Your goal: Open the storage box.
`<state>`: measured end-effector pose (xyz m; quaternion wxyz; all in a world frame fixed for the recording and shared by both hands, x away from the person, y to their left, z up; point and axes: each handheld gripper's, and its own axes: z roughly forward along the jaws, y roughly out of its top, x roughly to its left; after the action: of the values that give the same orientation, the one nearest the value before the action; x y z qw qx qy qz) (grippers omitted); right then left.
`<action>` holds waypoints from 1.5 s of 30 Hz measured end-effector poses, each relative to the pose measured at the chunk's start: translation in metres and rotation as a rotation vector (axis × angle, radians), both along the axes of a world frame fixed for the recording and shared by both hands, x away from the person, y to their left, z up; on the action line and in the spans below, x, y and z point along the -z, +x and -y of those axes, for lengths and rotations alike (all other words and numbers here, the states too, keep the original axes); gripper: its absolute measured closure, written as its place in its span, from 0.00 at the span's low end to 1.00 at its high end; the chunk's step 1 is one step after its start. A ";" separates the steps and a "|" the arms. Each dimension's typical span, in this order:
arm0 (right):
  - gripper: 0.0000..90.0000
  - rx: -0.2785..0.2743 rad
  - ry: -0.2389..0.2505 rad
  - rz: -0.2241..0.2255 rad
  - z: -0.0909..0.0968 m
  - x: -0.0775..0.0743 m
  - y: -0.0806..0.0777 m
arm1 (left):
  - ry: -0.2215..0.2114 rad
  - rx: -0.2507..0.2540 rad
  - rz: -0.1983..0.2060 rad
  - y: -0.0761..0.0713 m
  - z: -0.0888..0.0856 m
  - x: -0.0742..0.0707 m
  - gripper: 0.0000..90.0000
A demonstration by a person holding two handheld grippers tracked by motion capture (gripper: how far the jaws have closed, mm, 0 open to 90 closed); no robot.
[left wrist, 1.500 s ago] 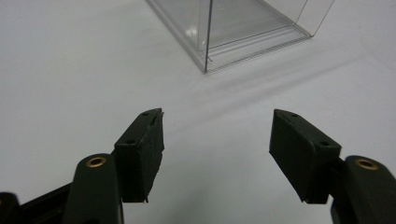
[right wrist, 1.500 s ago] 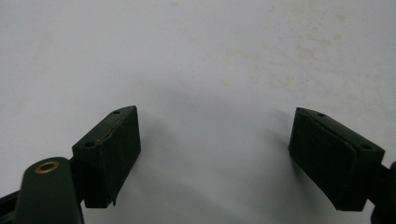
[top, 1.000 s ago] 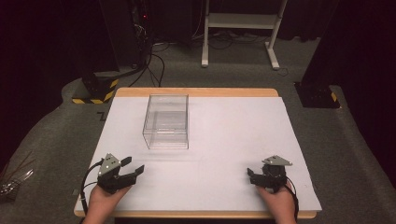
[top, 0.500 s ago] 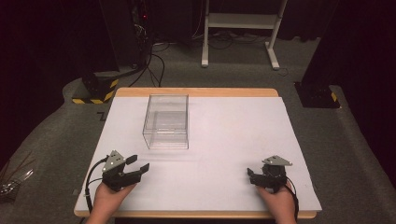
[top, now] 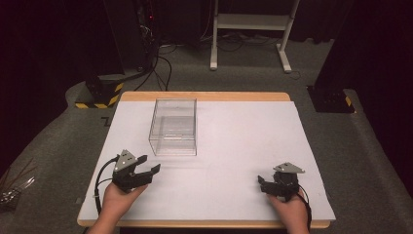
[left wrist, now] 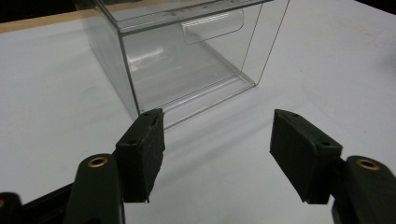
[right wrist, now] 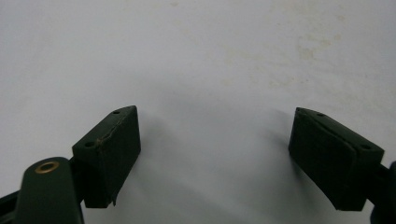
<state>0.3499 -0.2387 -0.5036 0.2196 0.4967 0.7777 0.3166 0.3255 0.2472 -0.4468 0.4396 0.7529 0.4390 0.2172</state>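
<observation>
Since a second ago the left gripper (top: 149,165) has edged nearer the clear box (top: 174,126) — jaws wide apart, holding nothing, just short of its near corner. Well right of the box, the right gripper (top: 261,183) sits wide open — empty too.

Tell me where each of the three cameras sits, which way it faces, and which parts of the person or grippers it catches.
High view: fixed above the person's side, facing forward and down on the table; both hands enter from the bottom, holding the left gripper and right gripper.
Left gripper view: rides the left gripper, looking past its open jaws at the clear box.
Right gripper view: rides the right gripper, looking between open jaws at bare white tabletop.
Shared: the high and left gripper views both show the clear box.
</observation>
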 end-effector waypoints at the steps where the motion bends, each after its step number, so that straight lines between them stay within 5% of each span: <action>1: 0.18 0.000 0.000 0.000 0.000 0.000 0.000 | -0.004 0.003 -0.003 0.003 0.001 0.000 0.40; 19: 0.18 0.000 0.001 0.000 0.000 0.000 0.000 | -0.029 -0.017 -0.008 0.023 0.011 0.002 0.49; 37: 0.19 -0.001 0.000 0.000 0.000 0.000 0.000 | -0.022 0.008 -0.030 0.045 0.018 -0.001 0.43; 45: 0.19 0.000 0.002 -0.001 0.000 0.000 0.000 | -0.064 0.020 -0.063 0.059 0.017 0.002 0.41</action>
<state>0.3499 -0.2387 -0.5035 0.2189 0.4971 0.7775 0.3170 0.3844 0.2300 -0.4488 0.4516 0.7492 0.4519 0.1749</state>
